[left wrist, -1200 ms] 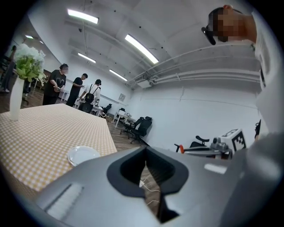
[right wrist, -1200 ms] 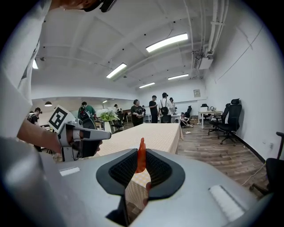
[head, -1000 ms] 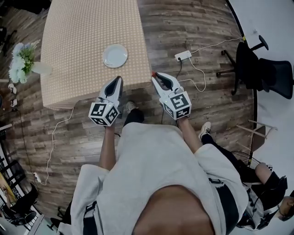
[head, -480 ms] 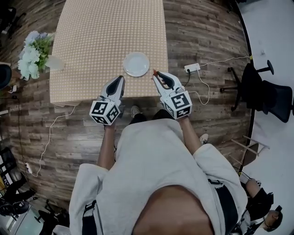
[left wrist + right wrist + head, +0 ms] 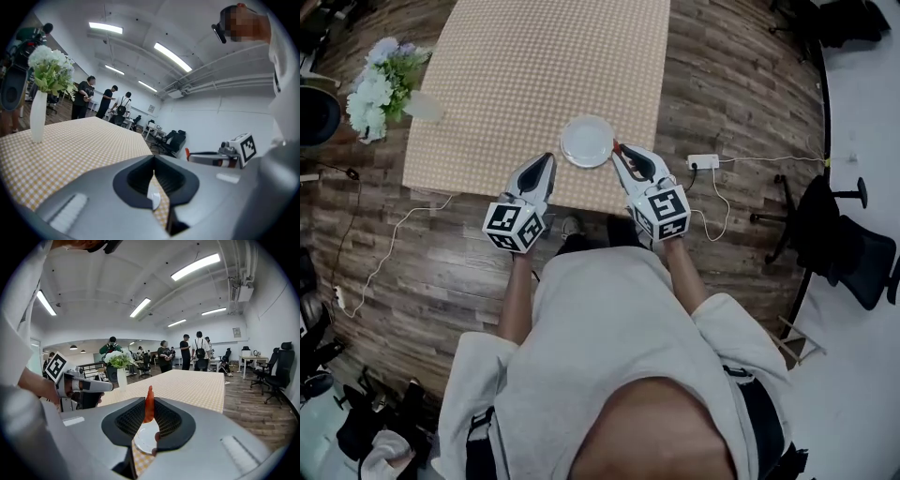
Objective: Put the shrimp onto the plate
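Shrimp is pinched in the right tongs, just at 3 o'clock of the plate on the desk. Beside them, the left tongs are pressed together, empty. Carrying seems nearly done; next likely shift toward 9 o'clock, lower, release.

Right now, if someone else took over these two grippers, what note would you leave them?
Right gripper: shut on the shrimp, tips by the right rim of the plate.
Left gripper: shut, empty, left of the plate.
Plate: empty, near the front edge of the table.
Done: shrimp is gripped.
Left: move it over the plate and release.
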A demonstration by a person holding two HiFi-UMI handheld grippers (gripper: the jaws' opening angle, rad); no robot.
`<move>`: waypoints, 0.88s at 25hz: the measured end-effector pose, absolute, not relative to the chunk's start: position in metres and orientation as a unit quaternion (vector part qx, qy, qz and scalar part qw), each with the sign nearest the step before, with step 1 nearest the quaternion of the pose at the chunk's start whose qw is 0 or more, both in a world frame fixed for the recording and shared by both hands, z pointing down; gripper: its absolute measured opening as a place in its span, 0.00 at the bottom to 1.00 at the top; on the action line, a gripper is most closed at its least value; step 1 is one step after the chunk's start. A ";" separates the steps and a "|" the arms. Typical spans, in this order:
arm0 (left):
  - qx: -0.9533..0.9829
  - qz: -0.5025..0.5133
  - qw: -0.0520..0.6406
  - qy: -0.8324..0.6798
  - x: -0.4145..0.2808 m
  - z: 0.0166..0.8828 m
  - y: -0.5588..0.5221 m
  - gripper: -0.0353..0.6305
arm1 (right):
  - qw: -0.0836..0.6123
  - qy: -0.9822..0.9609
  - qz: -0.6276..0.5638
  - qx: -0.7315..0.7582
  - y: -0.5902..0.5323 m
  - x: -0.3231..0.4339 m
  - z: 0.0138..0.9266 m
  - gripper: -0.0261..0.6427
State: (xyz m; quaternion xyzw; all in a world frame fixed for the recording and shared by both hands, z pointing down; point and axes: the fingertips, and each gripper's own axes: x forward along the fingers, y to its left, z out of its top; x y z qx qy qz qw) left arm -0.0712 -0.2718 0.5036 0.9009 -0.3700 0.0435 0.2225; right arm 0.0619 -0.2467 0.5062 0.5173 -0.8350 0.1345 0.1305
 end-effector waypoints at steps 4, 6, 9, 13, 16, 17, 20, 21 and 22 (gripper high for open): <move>0.884 0.047 0.223 -0.409 -0.066 0.505 -0.282 0.07 | 0.127 -0.854 0.146 0.483 -0.264 0.073 0.512 0.13; 0.876 0.050 0.227 -0.424 -0.064 0.509 -0.287 0.07 | 0.131 -0.861 0.149 0.468 -0.272 0.077 0.518 0.13; 0.864 0.049 0.238 -0.442 -0.064 0.518 -0.285 0.07 | 0.144 -0.868 0.155 0.449 -0.274 0.080 0.530 0.13; 0.855 0.060 0.252 -0.449 -0.064 0.533 -0.279 0.07 | 0.155 -0.870 0.169 0.436 -0.273 0.078 0.544 0.13; 0.852 0.063 0.262 -0.448 -0.063 0.543 -0.280 0.07 | 0.165 -0.869 0.181 0.430 -0.274 0.075 0.558 0.13; 0.852 0.063 0.266 -0.447 -0.063 0.547 -0.279 0.07 | 0.169 -0.869 0.186 0.427 -0.273 0.073 0.563 0.13; 0.851 0.066 0.281 -0.440 -0.061 0.561 -0.276 0.07 | 0.181 -0.867 0.200 0.418 -0.268 0.066 0.580 0.13; 0.850 0.067 0.286 -0.438 -0.061 0.566 -0.274 0.07 | 0.184 -0.867 0.206 0.416 -0.266 0.064 0.586 0.13; 0.849 0.069 0.292 -0.436 -0.060 0.572 -0.273 0.07 | 0.188 -0.865 0.211 0.413 -0.264 0.062 0.592 0.13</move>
